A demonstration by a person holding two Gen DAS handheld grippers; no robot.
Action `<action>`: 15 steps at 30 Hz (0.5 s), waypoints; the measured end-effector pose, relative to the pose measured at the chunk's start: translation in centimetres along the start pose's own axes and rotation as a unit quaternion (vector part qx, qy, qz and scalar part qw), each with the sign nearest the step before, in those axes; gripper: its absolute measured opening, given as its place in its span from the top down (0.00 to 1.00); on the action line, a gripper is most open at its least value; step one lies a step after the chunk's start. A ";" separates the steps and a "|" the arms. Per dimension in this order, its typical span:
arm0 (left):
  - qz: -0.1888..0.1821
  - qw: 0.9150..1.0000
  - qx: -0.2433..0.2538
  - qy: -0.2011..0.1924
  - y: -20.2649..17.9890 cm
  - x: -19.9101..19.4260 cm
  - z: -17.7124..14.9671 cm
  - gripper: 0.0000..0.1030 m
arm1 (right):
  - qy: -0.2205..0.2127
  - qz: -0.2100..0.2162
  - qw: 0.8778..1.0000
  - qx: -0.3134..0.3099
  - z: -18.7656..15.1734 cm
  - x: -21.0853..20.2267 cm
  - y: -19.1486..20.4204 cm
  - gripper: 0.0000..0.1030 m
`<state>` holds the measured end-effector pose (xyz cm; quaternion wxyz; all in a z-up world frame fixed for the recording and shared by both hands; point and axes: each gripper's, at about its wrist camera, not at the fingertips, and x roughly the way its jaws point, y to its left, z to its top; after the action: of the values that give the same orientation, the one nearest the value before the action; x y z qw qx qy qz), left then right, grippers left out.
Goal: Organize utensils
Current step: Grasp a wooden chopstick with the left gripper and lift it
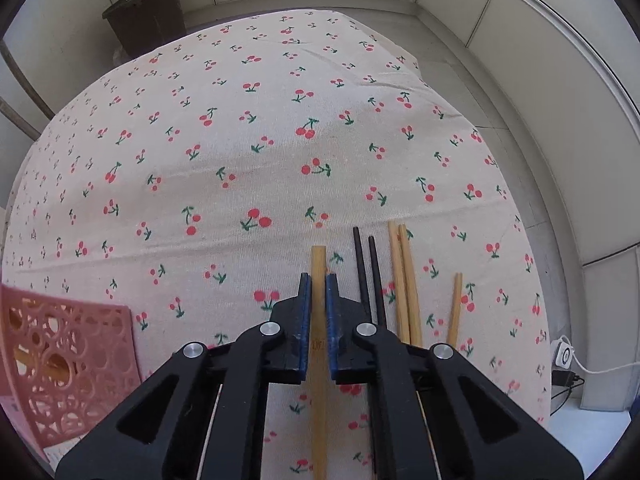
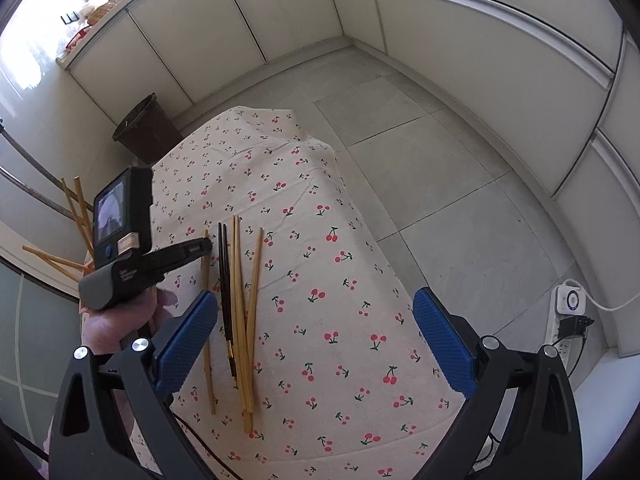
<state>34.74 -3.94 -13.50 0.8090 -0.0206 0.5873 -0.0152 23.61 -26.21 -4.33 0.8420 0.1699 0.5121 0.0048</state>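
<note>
My left gripper points steeply down at the cherry-print tablecloth and is shut on a pale bamboo chopstick that lies flat. To its right lie a black chopstick pair, a bamboo pair and one single bamboo chopstick. In the right wrist view, a hand holds the left gripper over the leftmost chopstick. My right gripper hangs open above the cloth, nothing between its blue pads. The black pair and bamboo sticks lie just right of its left finger.
A pink perforated basket stands at the table's near left, with several bamboo chopsticks sticking out of it. A brown bin stands on the floor beyond the table. A white power strip with cables lies on the floor at right.
</note>
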 end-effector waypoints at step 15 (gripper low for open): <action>-0.039 0.995 0.023 -0.088 4.5 -13.0 -11.0 0.94 | 0.044 -0.029 0.999 0.000 1.7 9.5 5.1 0.26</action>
<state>20.27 1.00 -4.74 0.8565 -0.0262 0.5123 -0.0583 30.39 -20.19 -10.34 0.8186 0.1544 0.5530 -0.0116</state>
